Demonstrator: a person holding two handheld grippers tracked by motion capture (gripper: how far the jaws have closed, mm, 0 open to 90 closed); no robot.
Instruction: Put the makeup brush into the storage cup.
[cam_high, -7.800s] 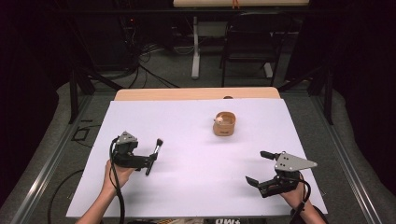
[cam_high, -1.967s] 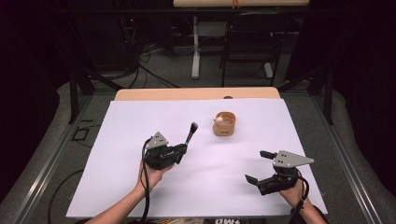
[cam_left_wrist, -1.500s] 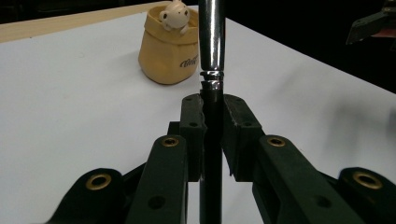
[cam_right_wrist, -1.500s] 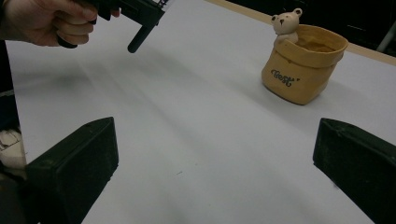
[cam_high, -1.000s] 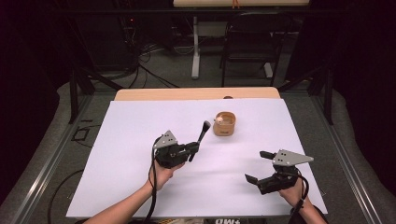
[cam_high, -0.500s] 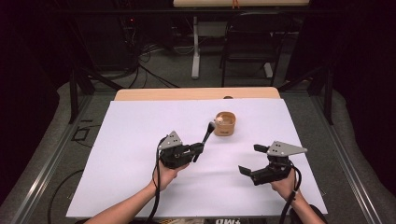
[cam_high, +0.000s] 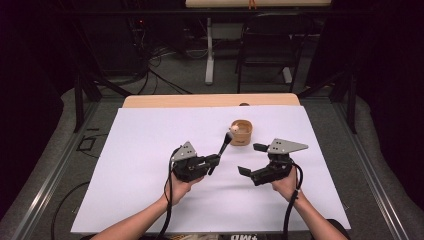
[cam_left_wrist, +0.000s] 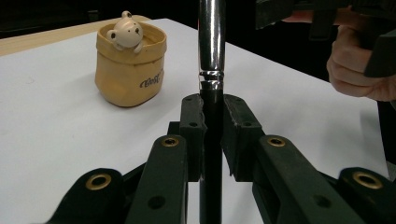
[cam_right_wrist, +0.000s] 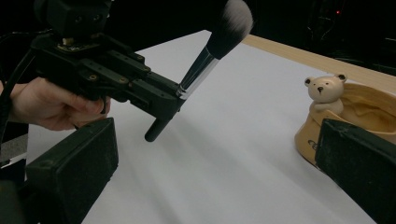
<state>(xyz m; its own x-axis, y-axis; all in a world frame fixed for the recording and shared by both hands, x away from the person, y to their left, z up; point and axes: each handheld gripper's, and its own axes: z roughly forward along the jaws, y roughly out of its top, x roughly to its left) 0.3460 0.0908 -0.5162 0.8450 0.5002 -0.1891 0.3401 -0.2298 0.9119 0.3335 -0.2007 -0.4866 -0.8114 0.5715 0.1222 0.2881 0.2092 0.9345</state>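
Left gripper (cam_high: 216, 161) is clamped tight, pointing up-right; right gripper (cam_high: 251, 159) holds its jaws wide apart.

Counts: 1 makeup brush (cam_high: 223, 147), 1 tan holder cup (cam_high: 241, 132) with 1 small bear figure (cam_left_wrist: 125, 30) on its rim, 1 white sheet (cam_high: 150, 150) over 1 wooden table (cam_high: 210, 100). Handheld grippers: 2, namely 1 left gripper (cam_high: 212, 161) and 1 right gripper (cam_high: 251, 159), each with 2 black jaws, 1 grey three-cornered plate and 1 trailing cable, carried by 2 hands. Background: 1 dark chair (cam_high: 265, 50) on the floor beyond the table.
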